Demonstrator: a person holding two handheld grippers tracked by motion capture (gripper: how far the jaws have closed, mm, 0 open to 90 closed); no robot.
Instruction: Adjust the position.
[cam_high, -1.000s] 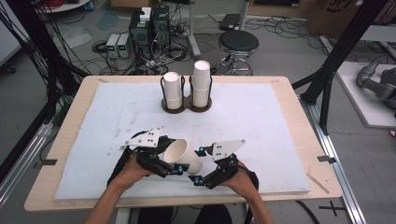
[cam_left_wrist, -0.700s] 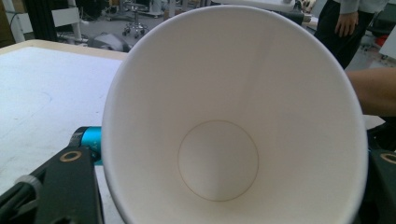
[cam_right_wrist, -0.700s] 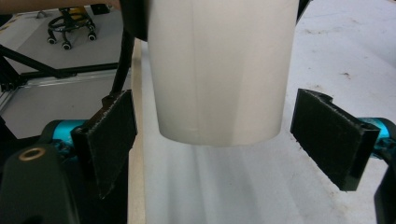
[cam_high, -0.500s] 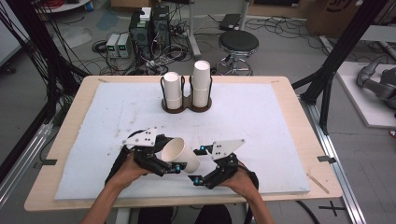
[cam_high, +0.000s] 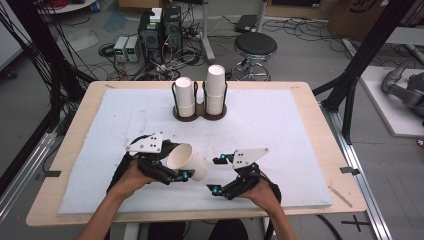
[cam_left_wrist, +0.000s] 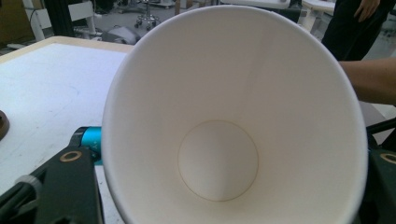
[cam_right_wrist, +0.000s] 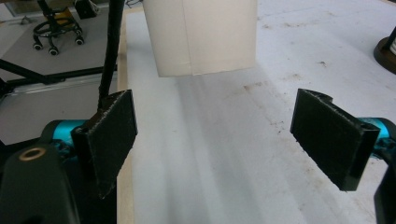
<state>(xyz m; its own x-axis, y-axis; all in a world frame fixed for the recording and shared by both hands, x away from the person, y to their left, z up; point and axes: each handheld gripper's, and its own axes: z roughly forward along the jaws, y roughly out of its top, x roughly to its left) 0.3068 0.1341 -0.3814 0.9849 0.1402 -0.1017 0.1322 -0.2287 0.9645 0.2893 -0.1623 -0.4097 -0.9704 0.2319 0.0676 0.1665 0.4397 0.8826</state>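
High view: left hand-held gripper is gripping a white paper cup on its side, low over the front-left part of the white tabletop; the mouth is pointing back toward the person's left hand and the base is pointing toward the right hand-held gripper. That right one is sitting just beside the cup's base, not touching it, and its jaws are standing wide apart with nothing between them; they have just been opening. Well apart at the far edge, a dark two-ring holder is carrying two stacks of white cups, upright, with the right stack standing taller.

Left gripper view: camera is looking straight into the paper cup; round bottom is showing deep inside. The black jaws are sitting at the lower left and lower right corners, pressing against the cup's outer wall; contact itself is probably hidden behind the rim. The tabletop is running off to the left, and the person's other forearm is coming in at the right.

Right gripper view: both black pads are standing far apart over the bare tabletop, holding nothing. The paper cup is hanging ahead of the jaws at the top of the frame, its seam facing the camera, clear of both pads.
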